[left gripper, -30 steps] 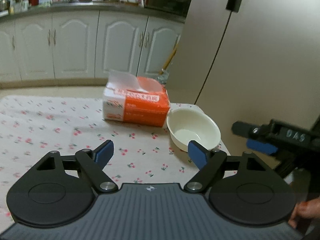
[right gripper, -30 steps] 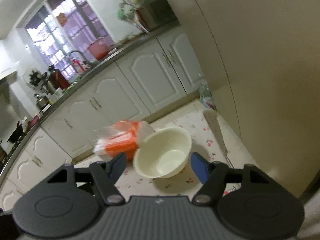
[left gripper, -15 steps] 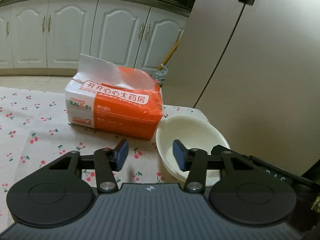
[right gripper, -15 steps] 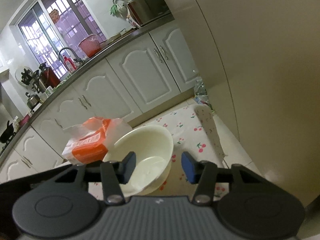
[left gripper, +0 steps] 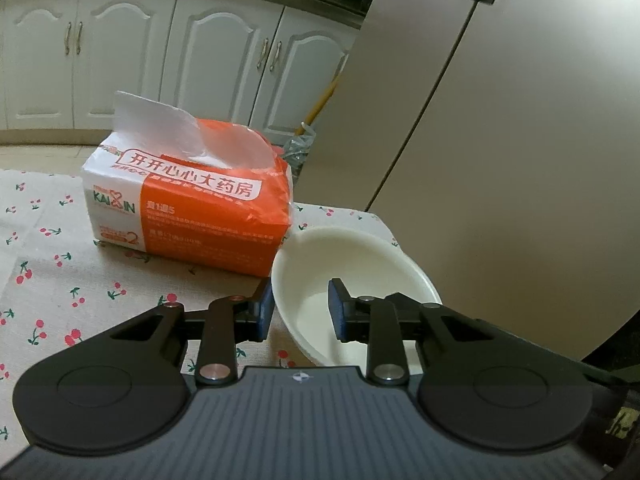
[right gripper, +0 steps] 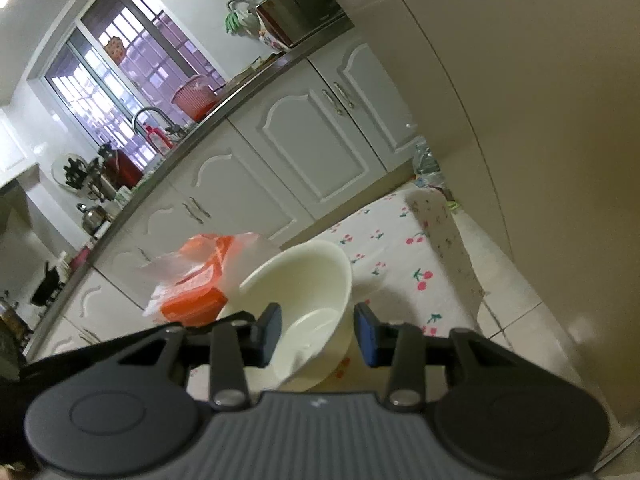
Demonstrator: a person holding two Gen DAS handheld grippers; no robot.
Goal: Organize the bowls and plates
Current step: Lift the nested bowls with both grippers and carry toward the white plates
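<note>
A cream bowl (left gripper: 352, 256) sits upright on the cherry-print tablecloth (left gripper: 60, 264), near the table's right corner. My left gripper (left gripper: 300, 312) straddles the bowl's near-left rim, with one blue pad outside the wall and the other inside. Its jaws are closing, and a gap still shows at the inner pad. In the right wrist view the same bowl (right gripper: 304, 276) has its right rim between the fingers of my right gripper (right gripper: 318, 334). One pad is inside and one outside. These jaws are closing too, with a gap left on both sides of the wall.
An orange and white tissue pack (left gripper: 188, 208) lies just left of and behind the bowl, nearly touching it. A tall beige fridge (left gripper: 500, 120) stands close beyond the table's right edge (right gripper: 448, 240). White kitchen cabinets (left gripper: 120, 52) line the far wall.
Both grippers have come in lower and closer to the bowl. Their jaws have narrowed from wide open to straddling its rim on opposite sides.
</note>
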